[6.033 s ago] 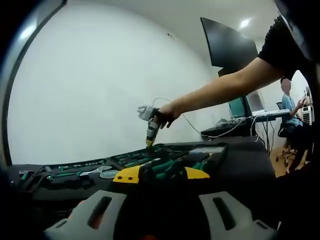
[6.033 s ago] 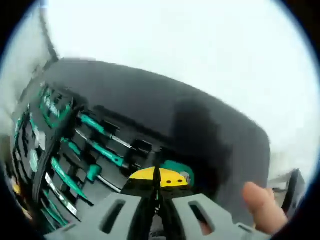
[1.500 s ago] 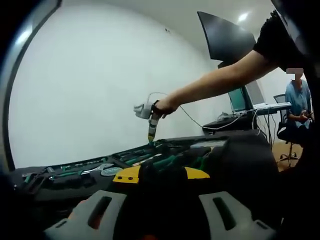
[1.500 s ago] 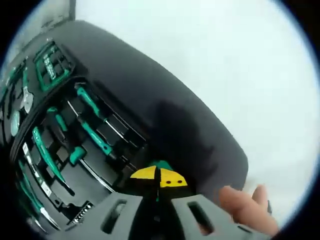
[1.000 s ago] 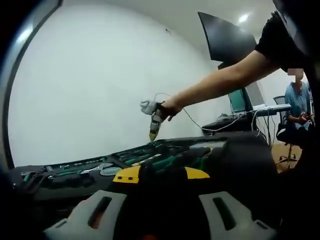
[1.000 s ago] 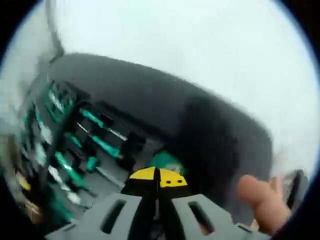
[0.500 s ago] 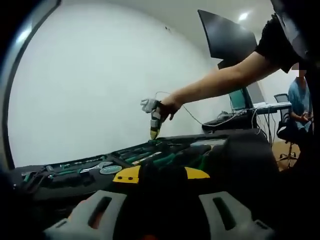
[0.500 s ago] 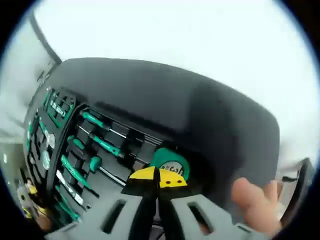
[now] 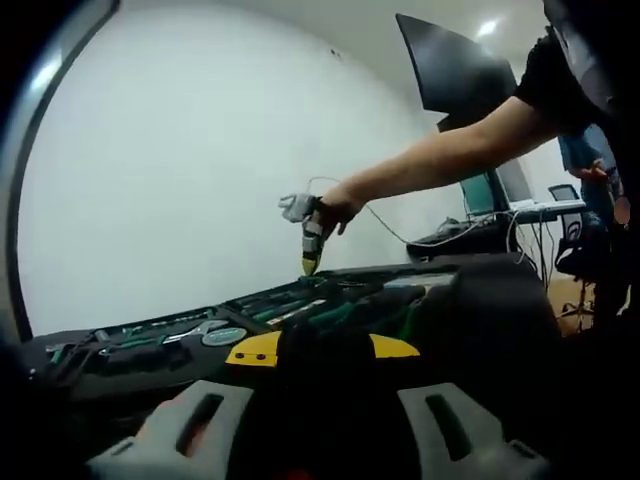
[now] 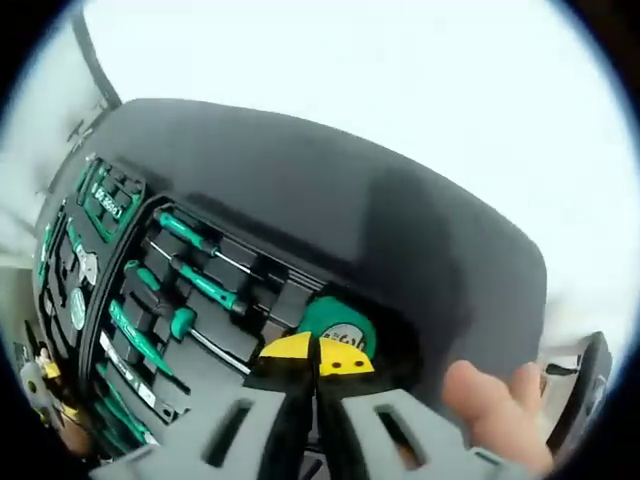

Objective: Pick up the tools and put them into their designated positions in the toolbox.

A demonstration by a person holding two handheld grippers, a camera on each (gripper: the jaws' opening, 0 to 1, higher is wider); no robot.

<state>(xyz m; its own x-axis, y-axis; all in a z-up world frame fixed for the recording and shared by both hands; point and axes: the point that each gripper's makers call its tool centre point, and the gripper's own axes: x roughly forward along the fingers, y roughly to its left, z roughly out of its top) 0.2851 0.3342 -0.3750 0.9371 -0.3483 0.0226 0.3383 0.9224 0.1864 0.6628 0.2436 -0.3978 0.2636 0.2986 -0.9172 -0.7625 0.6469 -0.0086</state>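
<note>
Over the black moulded toolbox (image 10: 330, 200), the right gripper (image 10: 318, 362) points its yellow-tipped jaws down, pressed together with no gap between them; whether they pinch anything I cannot tell. Just beyond the tips, a round green-topped tool (image 10: 336, 330) sits in a recess near the toolbox's end wall. Beside that recess, green-handled screwdrivers (image 10: 205, 283) lie in parallel slots, and a person's fingers (image 10: 495, 405) show by the gripper's side. Seen from the left gripper view, the right gripper (image 9: 311, 262) hangs just above the toolbox (image 9: 300, 305). The left gripper (image 9: 320, 350) rests low by the toolbox, its jaws hidden, so its state is unclear. Seating the round tool looks like the step in hand; next likely comes lifting clear for another tool.
</note>
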